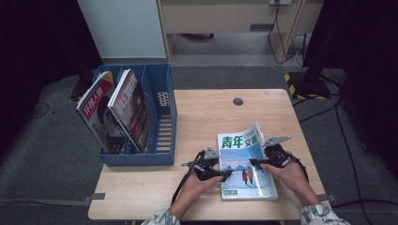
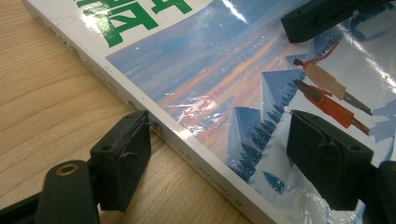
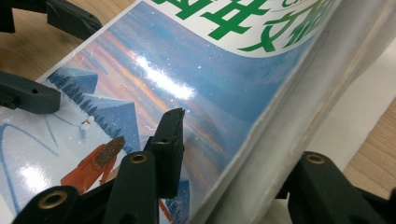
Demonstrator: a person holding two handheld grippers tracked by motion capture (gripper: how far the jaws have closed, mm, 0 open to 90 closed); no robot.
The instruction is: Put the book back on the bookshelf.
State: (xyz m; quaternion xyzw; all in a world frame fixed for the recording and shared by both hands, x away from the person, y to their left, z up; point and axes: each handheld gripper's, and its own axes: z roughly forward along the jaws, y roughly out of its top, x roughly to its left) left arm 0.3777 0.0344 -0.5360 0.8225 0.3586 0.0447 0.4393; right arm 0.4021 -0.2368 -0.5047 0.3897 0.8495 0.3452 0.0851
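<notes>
Magazine: glossy thick magazine with green title lettering and a blue snowy cover, flat on the pale wooden table, right of the blue plastic file rack.
Long axis: runs away from the person, spine on the rack-facing side.
Left gripper: jaws spread, straddling the spine edge, one on wood, one over the cover.
Right gripper: pinching the page edge farthest from the rack, which bows upward.
Nearer hand: both flank the magazine; the right already holds it.
Next move, likely: lift toward the rack.
</notes>
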